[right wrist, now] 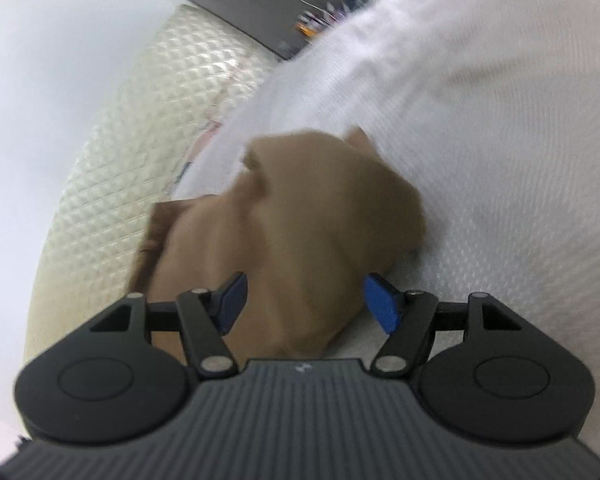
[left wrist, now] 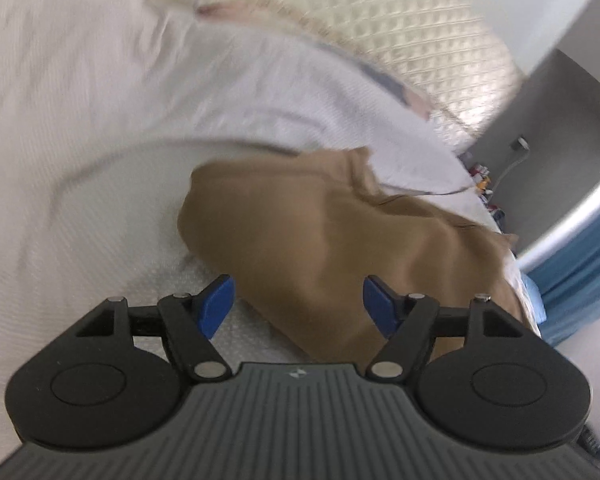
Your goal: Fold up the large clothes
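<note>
Hovering with jaws apart and nothing between them, the left gripper [left wrist: 298,306] and right gripper [right wrist: 304,304] look down on a tan garment [left wrist: 300,232] bunched on the white bedsheet [left wrist: 80,160]. Judged from here, a grab at the loose heap could catch several layers, skewing the fold.

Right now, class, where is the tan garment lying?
The tan garment lies bunched on the white bedcover, ahead of both open grippers in both wrist views. Its far end nears the cream quilted panel at the bed's edge.
</note>
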A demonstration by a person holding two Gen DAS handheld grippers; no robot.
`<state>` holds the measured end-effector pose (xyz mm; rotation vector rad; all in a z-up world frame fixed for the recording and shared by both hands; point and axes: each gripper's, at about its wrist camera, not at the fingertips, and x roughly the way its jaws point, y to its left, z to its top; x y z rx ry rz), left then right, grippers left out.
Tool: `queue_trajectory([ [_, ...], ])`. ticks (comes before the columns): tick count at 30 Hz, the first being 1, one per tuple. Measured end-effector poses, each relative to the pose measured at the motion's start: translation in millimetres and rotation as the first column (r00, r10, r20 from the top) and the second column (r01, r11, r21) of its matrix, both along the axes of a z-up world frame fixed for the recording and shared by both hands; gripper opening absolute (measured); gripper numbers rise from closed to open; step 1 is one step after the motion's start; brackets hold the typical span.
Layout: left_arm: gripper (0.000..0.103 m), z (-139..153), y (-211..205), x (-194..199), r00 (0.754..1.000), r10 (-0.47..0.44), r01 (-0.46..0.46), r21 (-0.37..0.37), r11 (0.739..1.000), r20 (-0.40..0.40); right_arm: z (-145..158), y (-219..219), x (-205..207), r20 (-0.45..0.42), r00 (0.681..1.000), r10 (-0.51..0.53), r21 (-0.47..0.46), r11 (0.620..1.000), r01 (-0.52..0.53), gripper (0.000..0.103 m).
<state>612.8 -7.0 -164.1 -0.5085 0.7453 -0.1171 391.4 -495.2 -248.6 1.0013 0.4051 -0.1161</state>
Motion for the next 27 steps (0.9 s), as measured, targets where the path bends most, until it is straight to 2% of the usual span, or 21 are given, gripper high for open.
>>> queue_trajectory([
  [5,0.076,76.2,-16.4,-45.8,0.995,-0.068,0.058,0.136,0.989,0.072,71.4,14.2,-30.0,0.096,0.995,0.037,-0.121,0.992,-0.025,0.068],
  [9,0.076,126.2,-24.6,-89.4,0.985,-0.109,0.086,0.168,0.982,0.131,124.2,27.0,-50.7,0.141,0.985,0.099,-0.157,0.985,-0.077,0.069],
  [15,0.076,186.2,-41.3,-168.3,0.962,-0.168,0.115,0.237,0.965,0.217,191.6,59.4,-97.2,0.173,0.968,0.183,-0.292,0.948,-0.127,0.069],
  [21,0.076,219.4,-57.4,-245.5,0.932,-0.224,0.14,0.286,0.948,0.286,247.4,103.8,-148.1,0.162,0.948,0.275,-0.466,0.868,-0.172,0.069],
  [27,0.076,215.6,-66.8,-312.9,0.905,-0.284,0.169,0.343,0.924,0.317,270.6,152.7,-205.4,0.147,0.934,0.327,-0.614,0.77,-0.173,0.069],
])
